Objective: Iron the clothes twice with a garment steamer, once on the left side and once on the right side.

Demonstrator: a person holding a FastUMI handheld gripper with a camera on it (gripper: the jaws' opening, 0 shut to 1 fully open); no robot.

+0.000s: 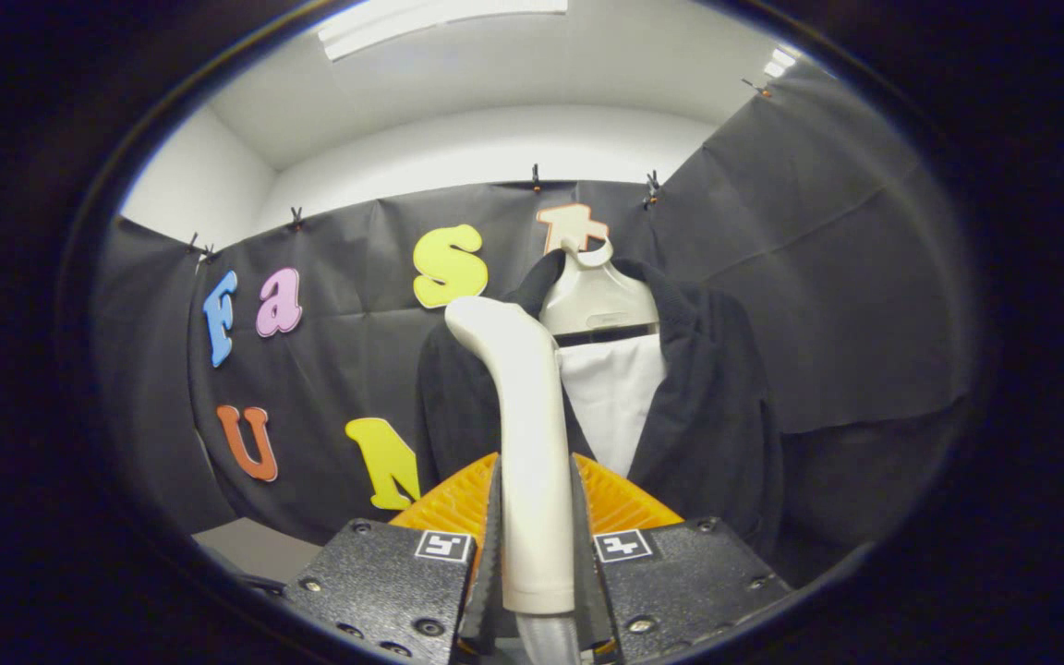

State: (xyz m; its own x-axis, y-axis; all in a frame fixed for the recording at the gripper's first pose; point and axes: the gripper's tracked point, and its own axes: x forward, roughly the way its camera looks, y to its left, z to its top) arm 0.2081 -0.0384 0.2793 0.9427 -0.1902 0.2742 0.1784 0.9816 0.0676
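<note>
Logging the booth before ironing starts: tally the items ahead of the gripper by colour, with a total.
White or off-white: 3 (steamer handle clamped between the gripper fingers, hanger, inner panel showing in the jacket's opening)
Dark: 1 (jacket on the hanger, beyond the fingers)
Total: 4

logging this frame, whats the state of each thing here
gripper: shut on the steamer handle
steamer: held upright between the fingers, head bent toward the jacket, apart from it
jacket: hanging on the hanger beyond the fingers, front open
shirt: hanging inside the jacket
hanger: upright, carrying both garments
</note>
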